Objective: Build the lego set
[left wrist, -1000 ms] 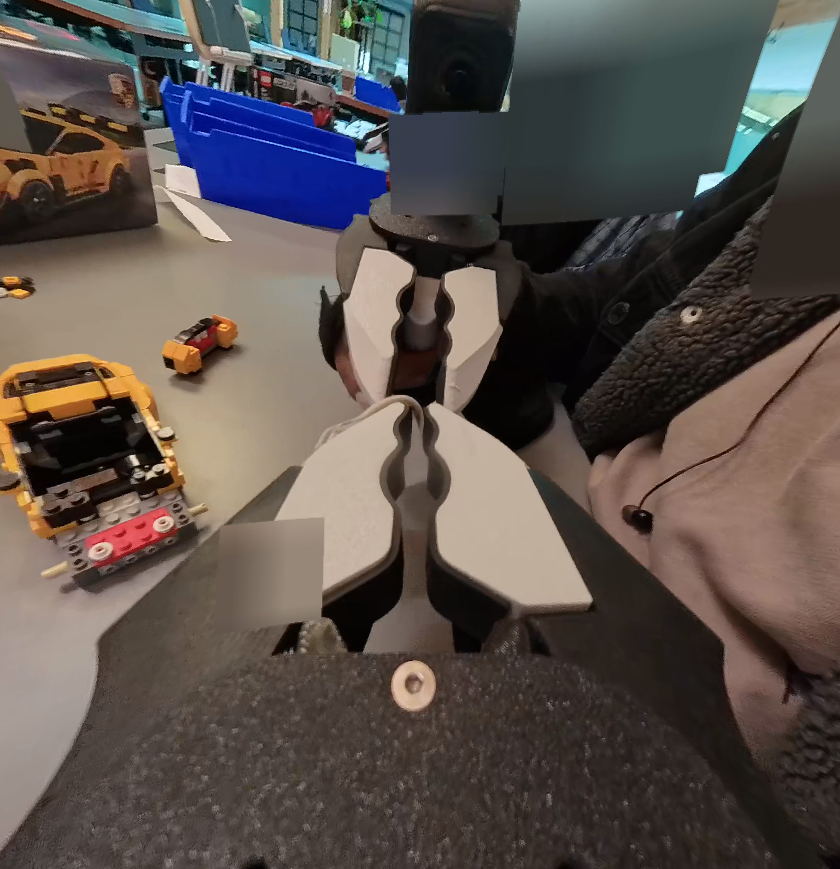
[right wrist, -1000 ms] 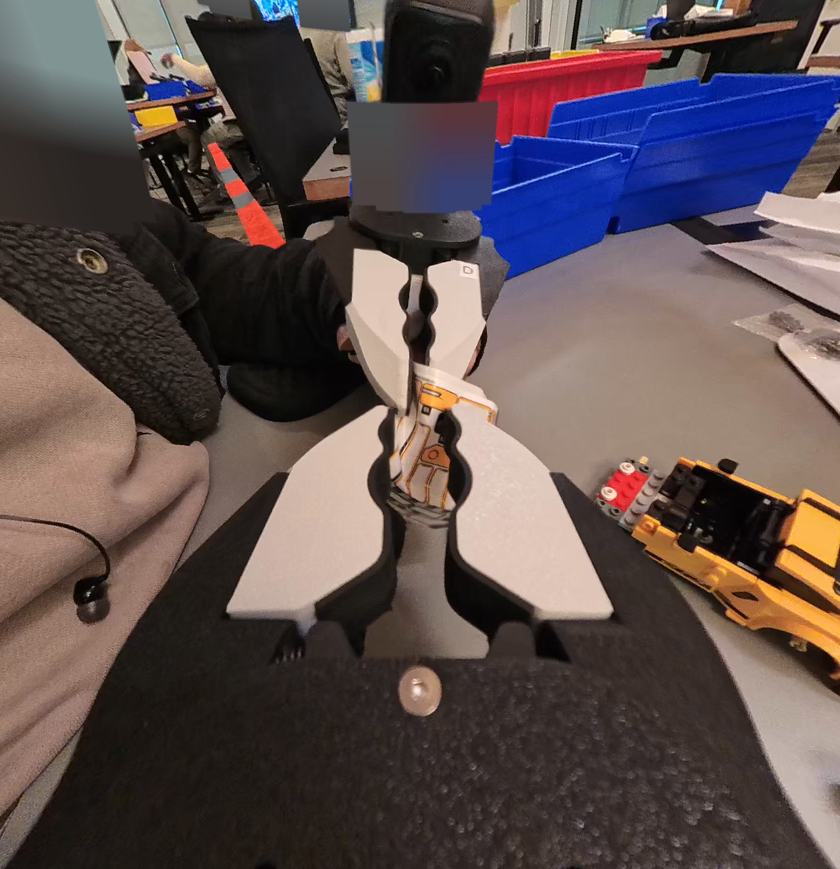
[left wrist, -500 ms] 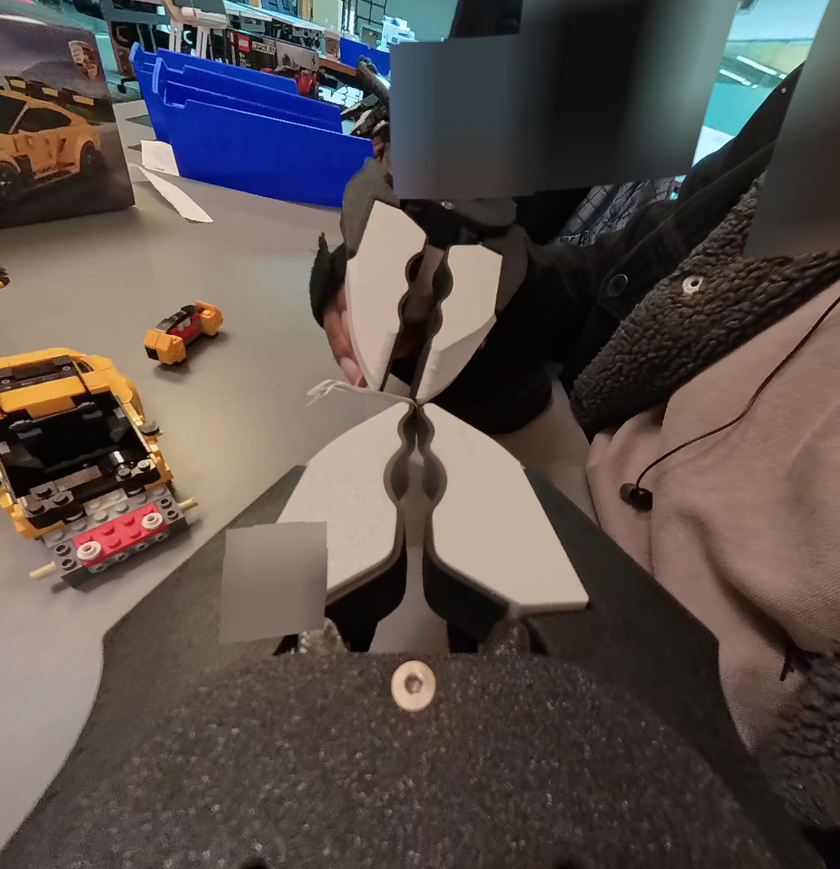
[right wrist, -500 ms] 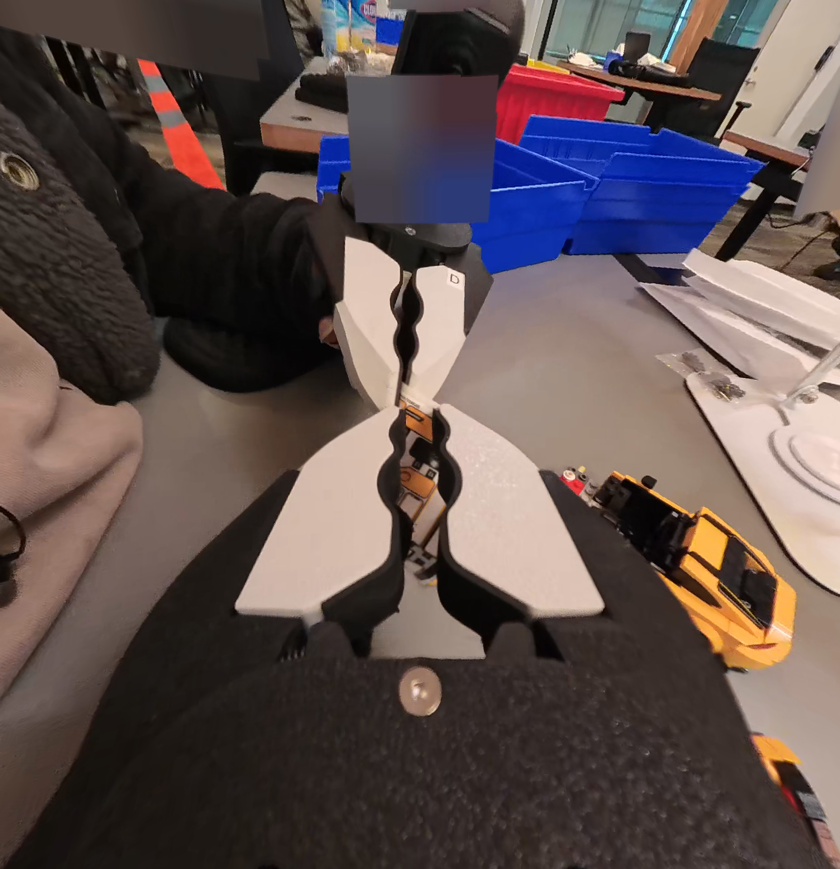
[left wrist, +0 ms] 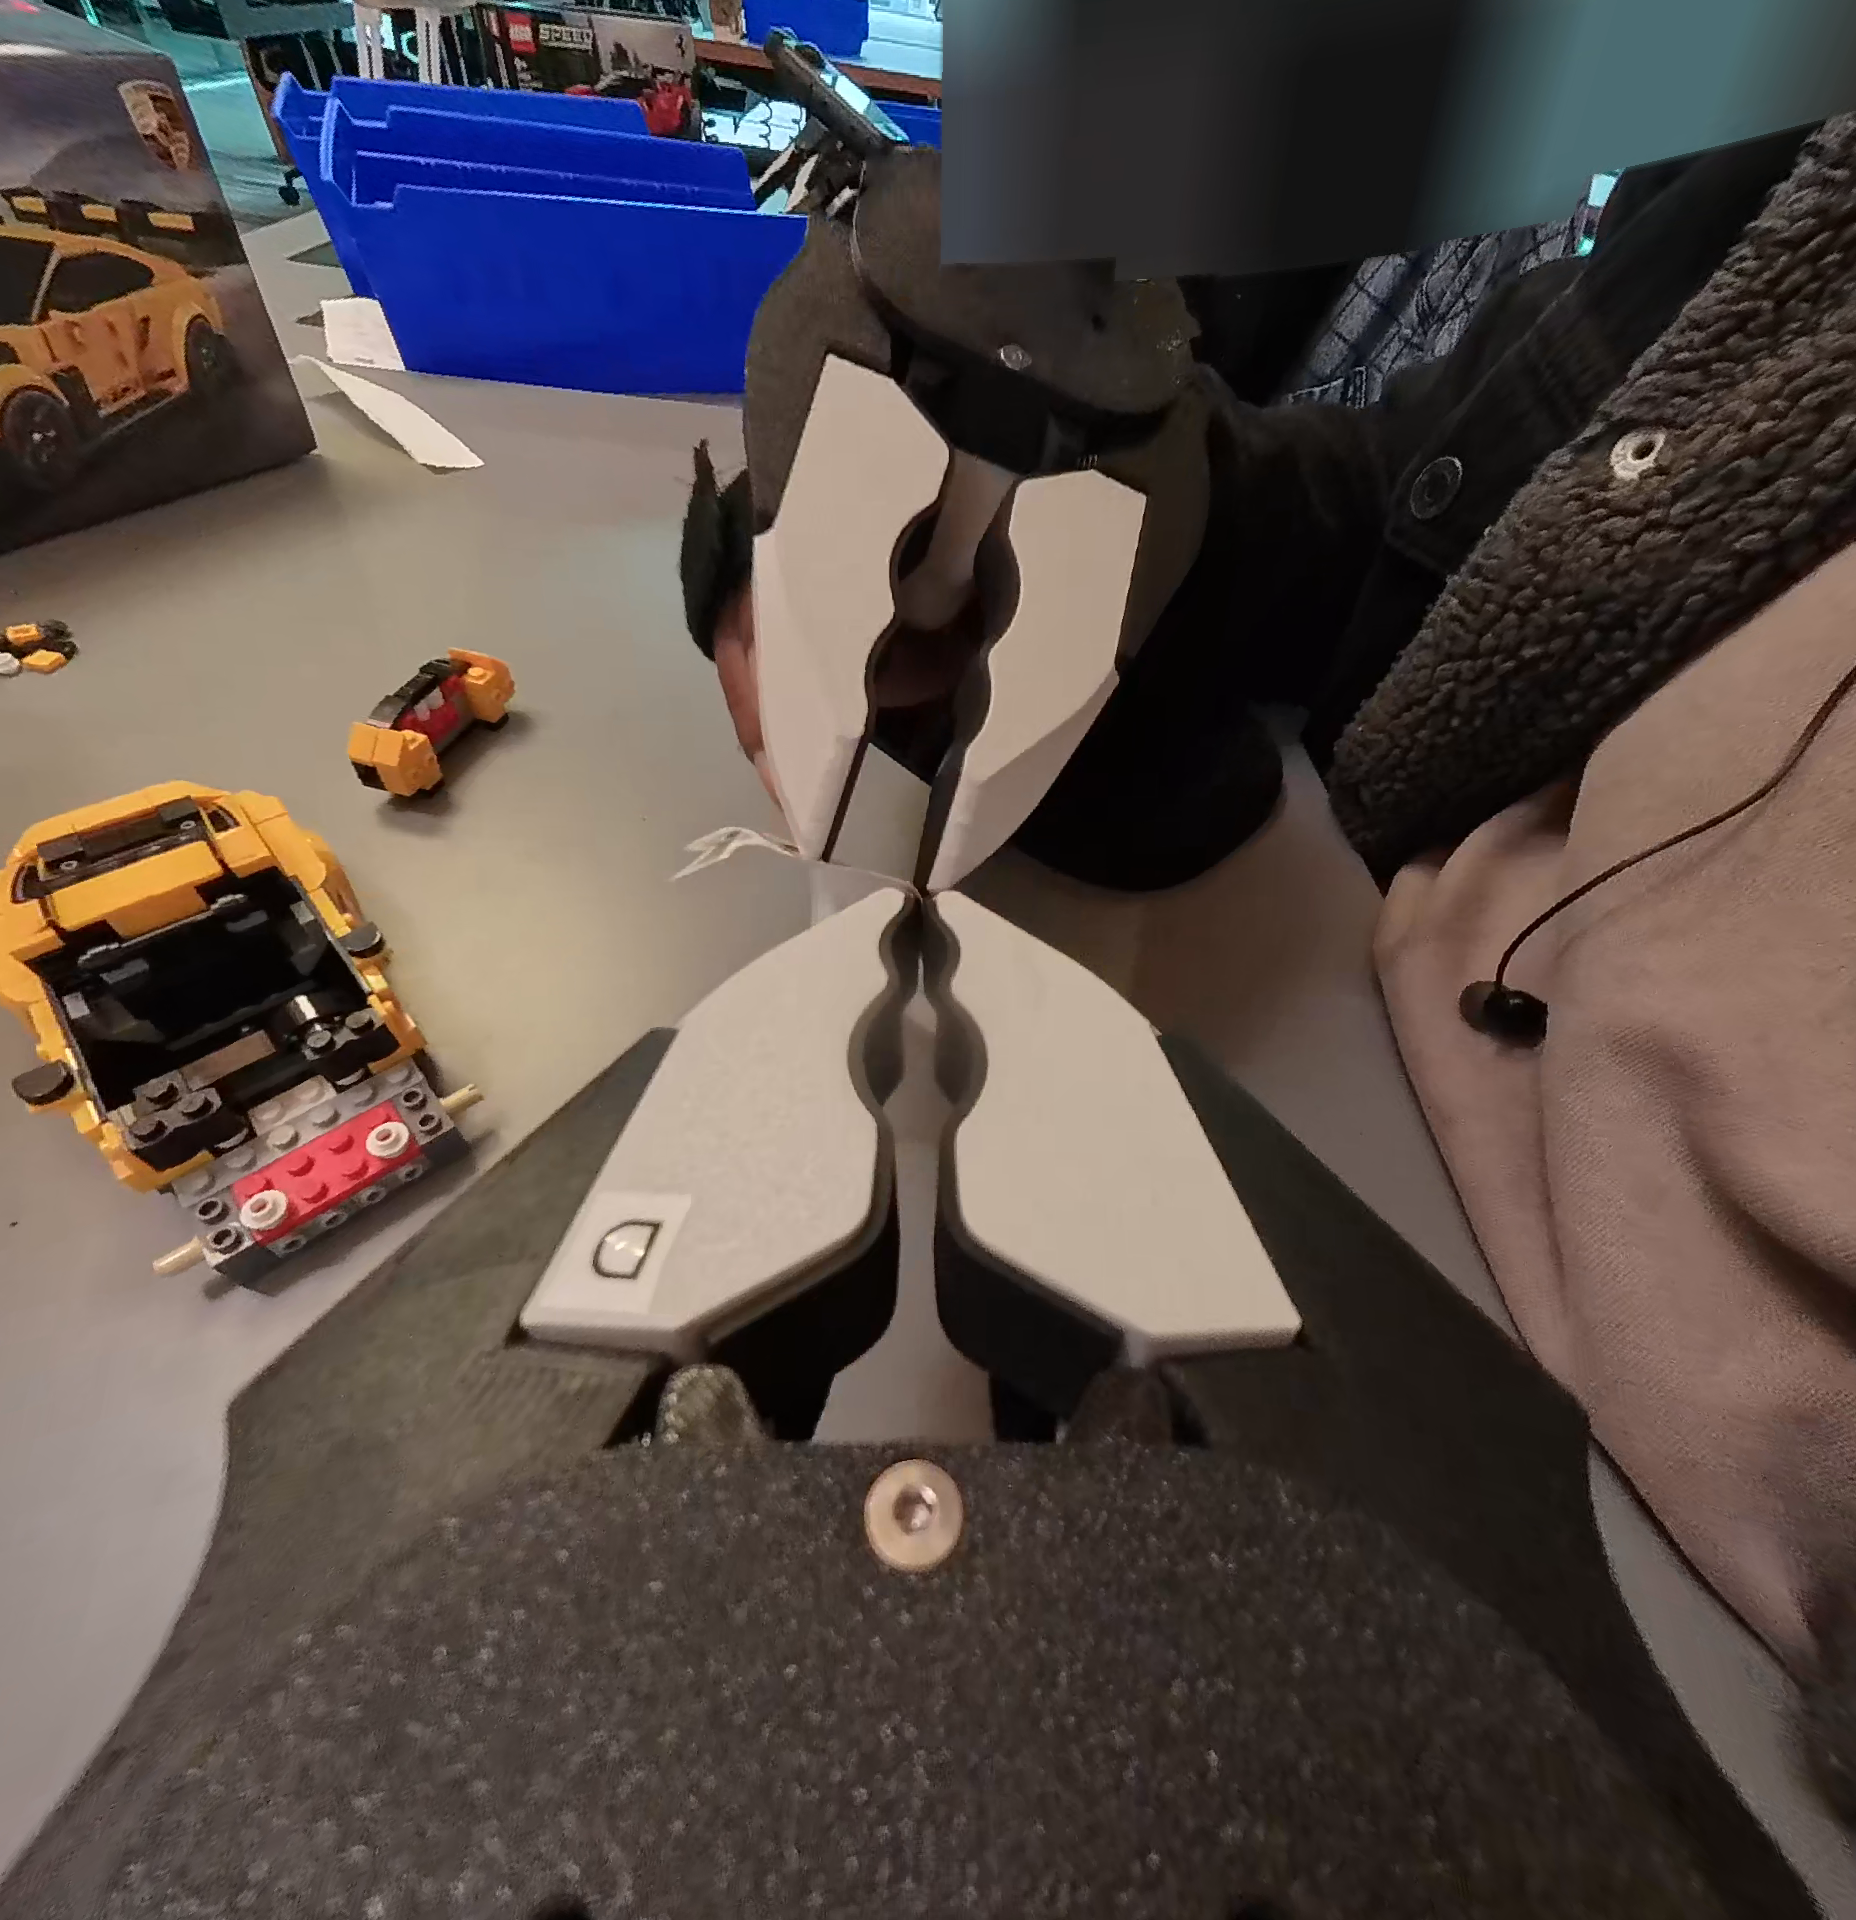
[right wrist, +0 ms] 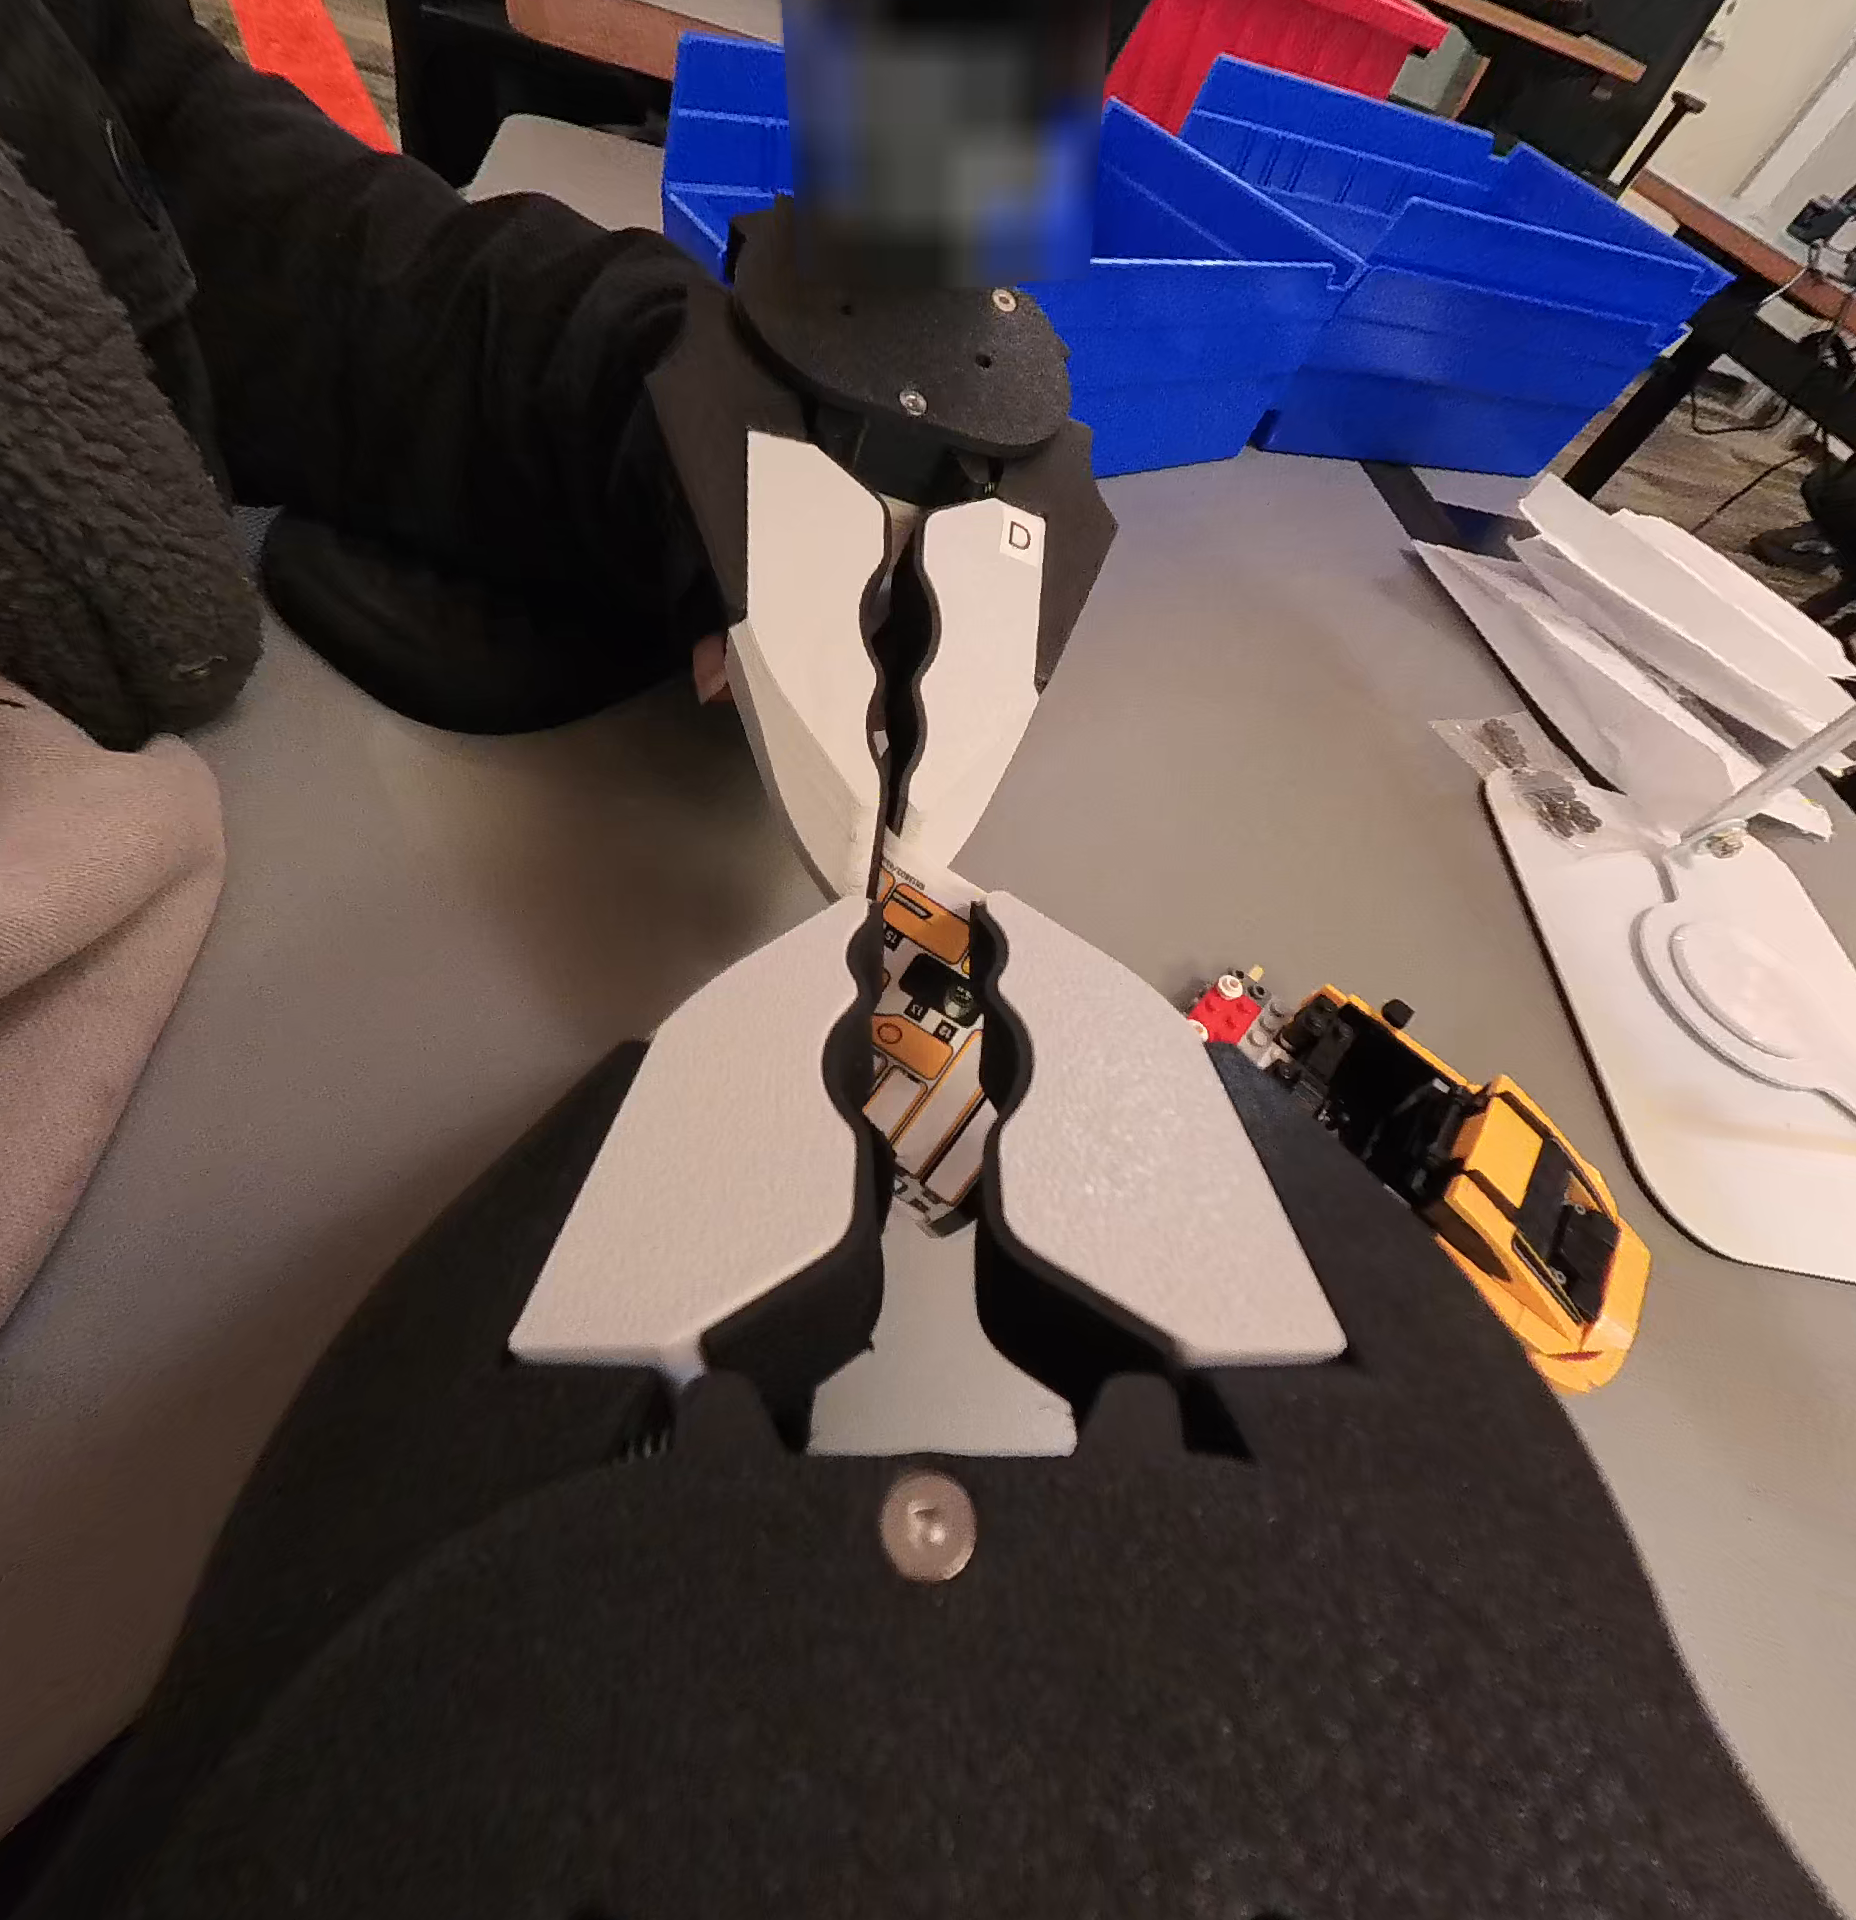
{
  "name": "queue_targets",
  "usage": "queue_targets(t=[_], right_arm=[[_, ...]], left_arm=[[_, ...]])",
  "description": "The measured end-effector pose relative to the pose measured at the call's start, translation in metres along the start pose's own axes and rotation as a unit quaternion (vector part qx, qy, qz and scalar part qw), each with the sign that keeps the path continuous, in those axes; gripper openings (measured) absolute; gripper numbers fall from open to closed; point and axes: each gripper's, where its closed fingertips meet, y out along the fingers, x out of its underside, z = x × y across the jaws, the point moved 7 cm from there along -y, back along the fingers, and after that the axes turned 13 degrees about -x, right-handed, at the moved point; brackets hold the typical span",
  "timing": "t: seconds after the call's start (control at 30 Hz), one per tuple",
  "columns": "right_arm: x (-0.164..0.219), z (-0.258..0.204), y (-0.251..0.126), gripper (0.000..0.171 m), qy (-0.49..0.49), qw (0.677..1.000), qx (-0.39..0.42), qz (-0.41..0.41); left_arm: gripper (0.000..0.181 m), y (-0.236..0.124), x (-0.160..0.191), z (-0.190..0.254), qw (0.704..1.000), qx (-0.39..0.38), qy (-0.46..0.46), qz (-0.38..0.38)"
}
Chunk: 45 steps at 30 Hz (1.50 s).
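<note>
— Grey tabletop [left wrist: 550, 540] everywhere, blue bins [left wrist: 550, 249] at the back. Where's the sticker sheet [right wrist: 924, 1049]?

— Held above the table, between both tools, well clear of the yellow lego car [left wrist: 191, 997]. The right gripper [right wrist: 929, 914] has its fingers pressed in on the sheet's printed face; the left gripper [left wrist: 919, 904] meets it tip to tip, fingers squeezed together on the sheet's top edge.

— And around the car?

— A small orange-and-black sub-assembly [left wrist: 430, 717] lies just beyond the car, a few loose pieces [left wrist: 20, 649] farther beyond and off to its side. The set's box [left wrist: 103, 312] stands behind those. In the right wrist view a white base plate [right wrist: 1734, 1039] sits past the car, white papers [right wrist: 1651, 644] beyond that.
</note>
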Motion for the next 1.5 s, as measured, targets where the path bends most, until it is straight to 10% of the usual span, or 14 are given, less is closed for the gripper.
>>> queue_targets(t=[0.9,1.5], right_arm=[[0.006,-0.001,0.004,0.029,0.018,0.999,-0.036,-0.003],[0.011,-0.001,0.0,0.005,0.027,0.997,-0.065,0.025]], left_arm=[[0.0,-0.002,-0.002,0.004,1.0,0.007,0.024,0.011],[0.004,0.001,-0.001,0.0,0.998,-0.034,0.05,-0.001]])
